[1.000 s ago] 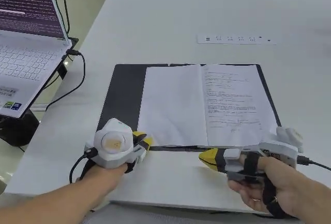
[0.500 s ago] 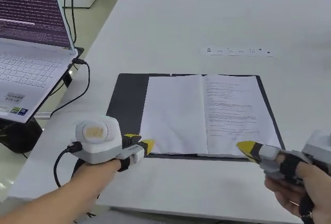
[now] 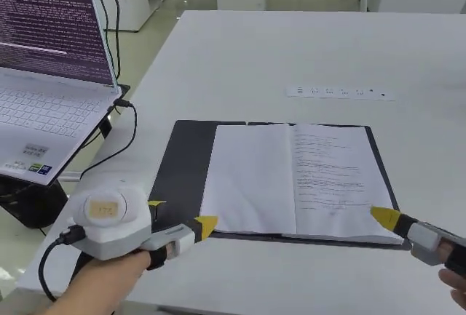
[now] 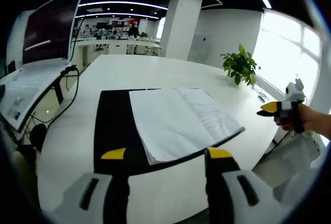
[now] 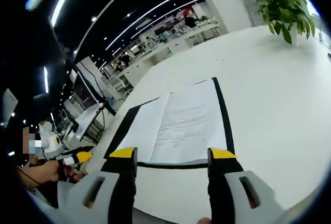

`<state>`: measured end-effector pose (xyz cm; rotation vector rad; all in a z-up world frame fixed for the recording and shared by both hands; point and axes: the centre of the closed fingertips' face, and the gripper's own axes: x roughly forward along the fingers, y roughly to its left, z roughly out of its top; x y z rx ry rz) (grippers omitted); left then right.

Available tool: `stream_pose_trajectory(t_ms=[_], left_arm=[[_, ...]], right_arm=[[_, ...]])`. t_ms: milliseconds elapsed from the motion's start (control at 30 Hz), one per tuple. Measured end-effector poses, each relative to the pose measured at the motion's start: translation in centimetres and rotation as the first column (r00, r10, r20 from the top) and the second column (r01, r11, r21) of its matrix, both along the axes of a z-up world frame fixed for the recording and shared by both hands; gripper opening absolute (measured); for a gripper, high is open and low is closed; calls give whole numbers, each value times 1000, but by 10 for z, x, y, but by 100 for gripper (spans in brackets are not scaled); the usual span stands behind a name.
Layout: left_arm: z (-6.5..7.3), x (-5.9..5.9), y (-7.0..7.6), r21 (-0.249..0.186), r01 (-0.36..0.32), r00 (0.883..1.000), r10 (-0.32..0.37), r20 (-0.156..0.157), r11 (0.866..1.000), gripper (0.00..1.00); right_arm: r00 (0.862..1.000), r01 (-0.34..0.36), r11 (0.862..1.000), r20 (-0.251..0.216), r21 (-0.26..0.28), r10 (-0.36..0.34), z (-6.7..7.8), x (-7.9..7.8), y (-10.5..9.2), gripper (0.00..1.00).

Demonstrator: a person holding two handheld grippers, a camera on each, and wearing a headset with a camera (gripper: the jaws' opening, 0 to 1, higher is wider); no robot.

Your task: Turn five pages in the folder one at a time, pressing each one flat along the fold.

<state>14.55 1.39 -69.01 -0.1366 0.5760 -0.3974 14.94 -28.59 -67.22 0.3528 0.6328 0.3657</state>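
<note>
Open folder (image 3: 182, 162) flat on the table (image 3: 291, 46), a tool off each near corner – the right one's got the better shot at the loose page

Left tool (image 3: 180, 214) hangs just off the folder's near left corner, by the bare black cover, jaws spread wide with nothing in them. The fold (image 3: 293, 177) runs straight away from the person, with a blank page (image 3: 251, 177) left of it and the printed page (image 3: 331, 177) right of it. Right tool (image 3: 397, 220) sits at the folder's near right corner, right by that printed page's free edge, and in the right gripper view its jaws are wide apart and empty too. So I'd guess the next turn starts from that side and sweeps left over the fold. The right tool is partly cut off in the head view, and there's no telling how many sheets are stacked under that page.
</note>
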Motion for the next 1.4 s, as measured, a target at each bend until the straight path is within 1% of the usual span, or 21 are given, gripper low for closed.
stream_pose_trajectory(t_ms=[33,67,100,133,200,267,333,367,400,467,533,567,600,633,667,700,800,867,1067,1200,1400], left_arm=[[3,-2,-1,4,3,1000,-3,9,1000,59],[4,-3,-1,12,5,1000,-5,14,1000,60],[6,-3,-2,22,11,1000,-11,23,1000,60],[7,-4,-2,30,13,999,-14,30,999,61],[11,-6,-4,32,9,999,-10,41,999,62],[13,-8,-7,30,10,999,-12,42,999,63],[12,-10,-9,43,7,999,-8,40,999,65],[13,-11,-11,42,7,999,-8,35,999,66],[13,-11,-12,41,6,999,-8,34,999,67],[12,-13,-15,51,16,999,-18,28,999,67],[15,-14,-16,50,15,999,-17,32,999,68],[18,-14,-18,37,17,999,-19,40,999,69],[19,-14,-19,33,21,999,-22,39,999,69],[21,-14,-20,34,20,999,-21,35,999,69],[23,-14,-20,36,20,999,-21,37,999,69],[24,-13,-21,36,22,999,-24,42,999,69],[25,-13,-22,42,25,999,-27,43,999,69],[25,-13,-24,47,27,999,-29,45,999,69],[23,-11,-29,54,29,999,-31,37,998,69],[21,-9,-32,57,31,999,-33,34,998,69],[15,-3,-40,69,41,999,-43,24,997,68]], right_arm=[[1000,-5,999,13,-31,6,0,-2,-3,55],[1000,-14,999,17,-37,15,0,-3,-3,56],[999,-23,998,33,-52,24,1,-4,-4,57],[999,-23,998,39,-66,25,1,-5,-7,58],[998,-31,993,51,-110,36,0,-8,-12,60],[998,-31,990,52,-141,38,-3,-11,-17,61],[996,-47,980,60,-193,59,-7,-12,-25,63],[997,-46,981,50,-188,57,-8,-12,-26,63],[997,-48,981,51,-189,59,-8,-13,-26,64],[996,-54,980,63,-191,67,-5,-12,-31,64],[995,-43,982,83,-183,59,2,-11,-38,64],[994,-41,984,95,-175,58,5,-10,-40,64],[993,-40,984,103,-172,59,7,-11,-42,63],[993,-36,985,107,-167,55,9,-10,-47,63],[992,-38,986,113,-163,57,8,-9,-52,62],[991,-38,988,123,-151,57,10,-8,-55,62],[990,-45,986,125,-162,65,12,-11,-57,61],[989,-60,984,125,-167,82,11,-12,-60,61],[987,-91,980,113,-176,112,4,-17,-61,62],[986,-98,981,115,-166,117,4,-19,-61,62],[989,-90,985,105,-150,106,-1,-18,-68,61]])
